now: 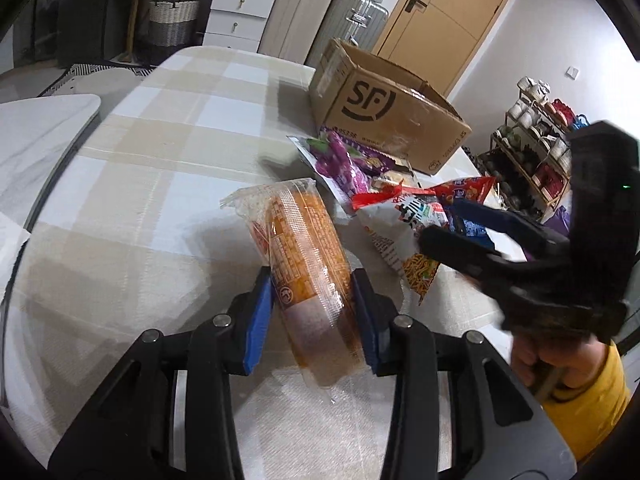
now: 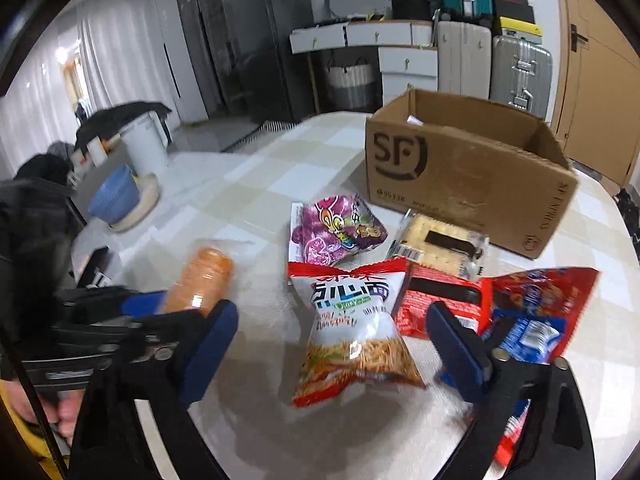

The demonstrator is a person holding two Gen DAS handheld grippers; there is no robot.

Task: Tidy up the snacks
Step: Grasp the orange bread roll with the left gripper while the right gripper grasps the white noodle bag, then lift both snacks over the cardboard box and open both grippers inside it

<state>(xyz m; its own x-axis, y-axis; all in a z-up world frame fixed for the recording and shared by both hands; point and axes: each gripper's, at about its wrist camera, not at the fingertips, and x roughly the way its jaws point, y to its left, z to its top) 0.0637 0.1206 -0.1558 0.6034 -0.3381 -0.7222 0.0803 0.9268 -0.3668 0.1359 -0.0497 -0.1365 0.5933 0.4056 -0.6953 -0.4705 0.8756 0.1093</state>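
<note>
My left gripper (image 1: 312,300) is shut on an orange cracker pack in clear wrap (image 1: 304,264) and holds it above the table; the pack also shows in the right wrist view (image 2: 202,280). My right gripper (image 2: 332,344) is open and empty, its jaws either side of a white and red noodle-snack bag (image 2: 352,328) lying on the table. Around it lie a purple candy bag (image 2: 336,228), a clear cracker pack (image 2: 440,240), a red packet (image 2: 440,304) and a red and blue bag (image 2: 536,316). An open SF cardboard box (image 2: 460,176) stands behind them.
The table (image 1: 152,168) has a checked cloth and a rounded edge. Suitcases (image 2: 516,72), white drawers (image 2: 404,60) and a door (image 1: 440,12) stand behind it. A blue bowl (image 2: 114,196) and white bucket (image 2: 144,144) sit to the left. A shelf of crockery (image 1: 536,136) is at right.
</note>
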